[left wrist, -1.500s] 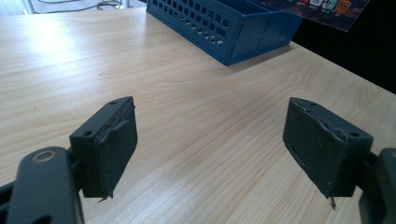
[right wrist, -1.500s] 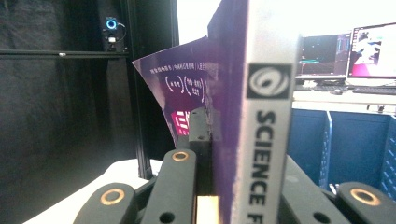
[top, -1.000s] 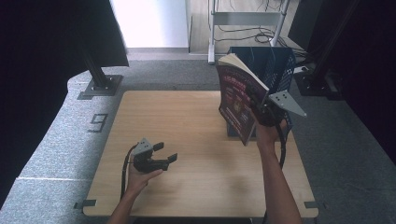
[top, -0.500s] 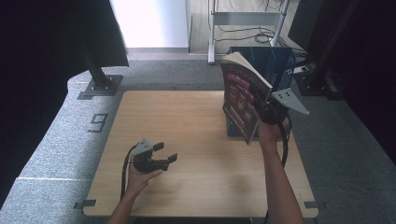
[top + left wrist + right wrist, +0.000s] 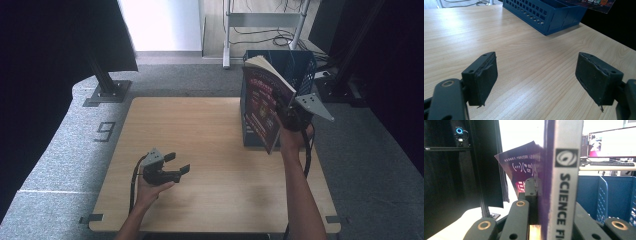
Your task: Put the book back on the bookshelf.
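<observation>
My right gripper (image 5: 281, 102) is pinching a book (image 5: 261, 100) by its spine edge — held upright and lifted above the table (image 5: 210, 130), at the front left of the blue basket (image 5: 300, 65), which stands at the table's far right. In the right gripper view the book's (image 5: 564, 175) spine sits straight up between my jaws, pressed tight on it; spine reads "SCIENCE FI..." under a round logo, rest cut off. The purple cover fans out to the left w/ small white print, too blurred to read. My left gripper (image 5: 176, 163) rests low over the near-left part of the table, jaws spread wide w/ nothing between them — well apart from the book. In the left gripper view the basket's (image 5: 544, 15) perforated wall stands ahead.
</observation>
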`<state>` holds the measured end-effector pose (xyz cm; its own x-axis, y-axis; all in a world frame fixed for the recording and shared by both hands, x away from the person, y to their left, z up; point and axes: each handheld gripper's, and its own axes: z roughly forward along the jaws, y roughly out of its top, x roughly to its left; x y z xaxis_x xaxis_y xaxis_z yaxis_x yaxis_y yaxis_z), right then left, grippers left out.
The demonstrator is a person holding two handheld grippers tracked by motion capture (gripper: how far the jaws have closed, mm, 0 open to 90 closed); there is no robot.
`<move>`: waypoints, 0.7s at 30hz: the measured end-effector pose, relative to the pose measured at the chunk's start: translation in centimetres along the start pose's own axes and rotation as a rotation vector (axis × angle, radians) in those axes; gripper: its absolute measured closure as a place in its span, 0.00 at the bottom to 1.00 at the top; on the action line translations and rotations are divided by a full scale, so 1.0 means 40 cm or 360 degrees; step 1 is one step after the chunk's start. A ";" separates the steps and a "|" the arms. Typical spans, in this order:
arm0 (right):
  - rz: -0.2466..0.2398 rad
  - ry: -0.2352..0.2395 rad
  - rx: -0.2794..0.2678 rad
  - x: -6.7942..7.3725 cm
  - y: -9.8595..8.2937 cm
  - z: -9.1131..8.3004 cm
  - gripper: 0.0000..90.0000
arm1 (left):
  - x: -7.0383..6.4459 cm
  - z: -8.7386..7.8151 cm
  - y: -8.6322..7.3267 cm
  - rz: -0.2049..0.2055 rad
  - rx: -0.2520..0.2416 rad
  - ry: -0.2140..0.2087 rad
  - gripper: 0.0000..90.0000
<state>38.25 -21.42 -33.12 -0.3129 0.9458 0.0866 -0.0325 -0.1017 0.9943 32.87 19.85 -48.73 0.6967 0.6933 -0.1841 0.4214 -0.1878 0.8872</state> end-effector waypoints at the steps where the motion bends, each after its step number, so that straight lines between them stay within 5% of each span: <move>1: 0.0004 -0.0008 -0.0003 -0.002 0.000 0.001 0.90 | 0.000 0.000 0.000 0.0000 0.0003 0.0000 0.20; 21: 0.0021 -0.0106 0.0034 -0.032 -0.024 0.043 0.90 | 0.005 0.002 -0.003 0.0002 0.0018 -0.0013 0.20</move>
<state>40.32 -22.01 -34.08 -0.2496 0.9629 0.1027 -0.0083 -0.1082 0.9941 33.00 19.98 -48.92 0.7019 0.6873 -0.1867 0.4272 -0.1966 0.8825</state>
